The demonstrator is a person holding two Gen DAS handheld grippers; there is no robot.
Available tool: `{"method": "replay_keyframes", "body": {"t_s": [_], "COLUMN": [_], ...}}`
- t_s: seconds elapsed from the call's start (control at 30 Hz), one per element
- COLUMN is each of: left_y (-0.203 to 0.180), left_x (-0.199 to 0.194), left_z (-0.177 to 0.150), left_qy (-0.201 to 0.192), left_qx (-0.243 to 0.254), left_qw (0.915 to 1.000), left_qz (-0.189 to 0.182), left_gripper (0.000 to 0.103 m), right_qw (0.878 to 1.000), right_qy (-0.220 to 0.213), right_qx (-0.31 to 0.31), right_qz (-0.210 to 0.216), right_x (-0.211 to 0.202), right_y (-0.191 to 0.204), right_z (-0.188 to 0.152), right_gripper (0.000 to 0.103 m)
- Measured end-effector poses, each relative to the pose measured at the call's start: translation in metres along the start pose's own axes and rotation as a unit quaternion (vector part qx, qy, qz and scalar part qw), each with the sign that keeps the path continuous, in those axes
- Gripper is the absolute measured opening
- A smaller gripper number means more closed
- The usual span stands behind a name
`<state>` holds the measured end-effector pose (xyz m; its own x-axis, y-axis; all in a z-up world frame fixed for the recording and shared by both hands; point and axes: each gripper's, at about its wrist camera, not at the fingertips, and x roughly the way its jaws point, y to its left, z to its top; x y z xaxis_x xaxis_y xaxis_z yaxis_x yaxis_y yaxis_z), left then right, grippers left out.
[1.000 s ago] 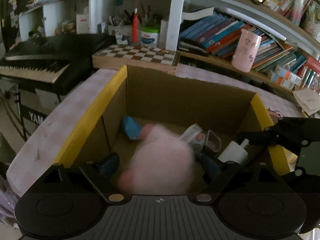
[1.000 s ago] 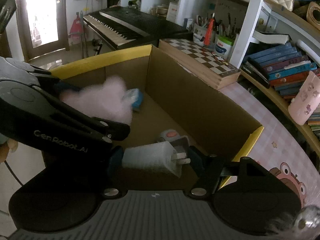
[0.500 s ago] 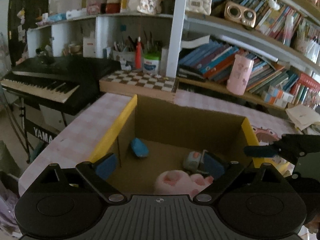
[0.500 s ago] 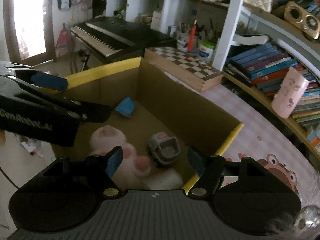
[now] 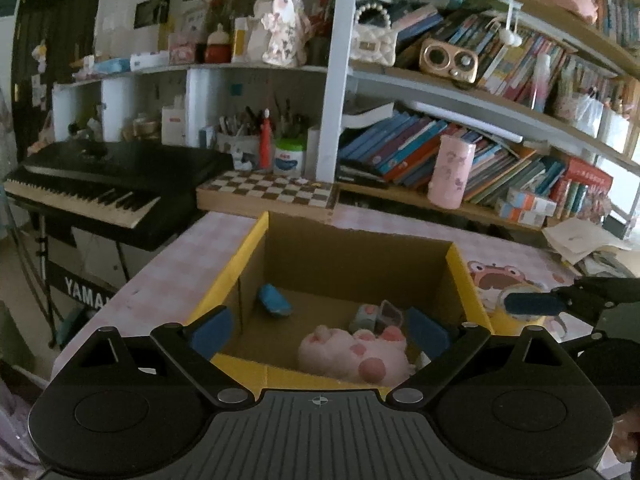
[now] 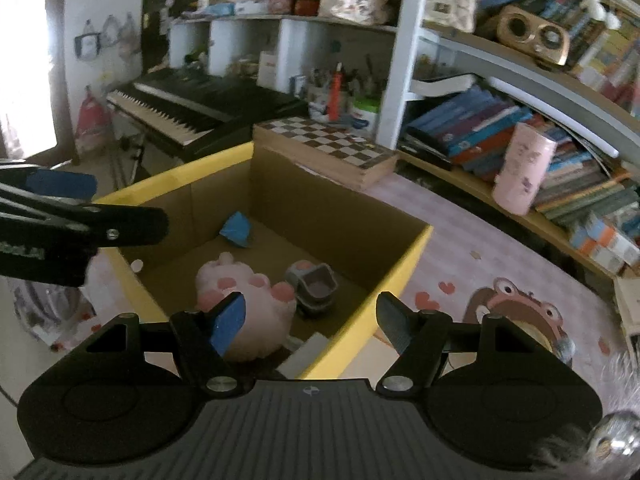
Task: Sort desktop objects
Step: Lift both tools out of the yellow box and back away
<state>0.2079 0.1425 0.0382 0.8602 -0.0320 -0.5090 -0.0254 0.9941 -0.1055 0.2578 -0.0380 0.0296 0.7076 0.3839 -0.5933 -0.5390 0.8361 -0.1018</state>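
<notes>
Cardboard box (image 5: 256, 242) with yellow top edges sits on the pink checked desk (image 5: 172, 276) below my two claws, and neither claw has hold of anything. My left gripper (image 5: 318, 326) stands wide apart over the near rim, nothing between its blue pads. My right gripper (image 6: 310, 316) is parted to about half its reach and is just as empty, hanging over the box's near right corner.

Inside the box lies the pink plush toy (image 6: 248, 292), paws up, at the near side; my left claw's body cuts off its lower part in the left wrist view. Just beside it on the right is a small grey toy (image 6: 314, 282) with pink spots, too dim to name. A blue object (image 6: 237, 230) rests in the far left corner. A white block (image 6: 302, 354) at the near right wall shows only as a sliver behind my right claw.

Beyond the box stand a chessboard (image 5: 266, 194), a keyboard (image 5: 80, 196) to the left, and a pink cup (image 5: 450, 176) before shelves of leaning books. The cartoon print (image 6: 516, 308) on the desk is partly hidden by my right claw.
</notes>
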Motion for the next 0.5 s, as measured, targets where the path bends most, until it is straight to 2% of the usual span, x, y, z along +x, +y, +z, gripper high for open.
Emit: {"method": "replay_keyframes", "body": {"t_s": [0.2, 0.5], "left_y": [0.011, 0.022], "left_x": [-0.023, -0.057], "left_z": [-0.009, -0.031], "left_qy": [-0.006, -0.001], "left_qx": [-0.016, -0.008], "left_qw": [0.9998, 0.9997], "left_qz": [-0.004, -0.021], "left_gripper": [0.097, 0.097], "right_qw": [0.999, 0.994], "right_qy": [-0.021, -0.030], "right_qx": [0.037, 0.088], "right_qz": [-0.033, -0.065], "right_x": [-0.027, -0.068], "right_y": [0.007, 0.029], "right_z": [-0.012, -0.038], "right_gripper": [0.070, 0.070]}}
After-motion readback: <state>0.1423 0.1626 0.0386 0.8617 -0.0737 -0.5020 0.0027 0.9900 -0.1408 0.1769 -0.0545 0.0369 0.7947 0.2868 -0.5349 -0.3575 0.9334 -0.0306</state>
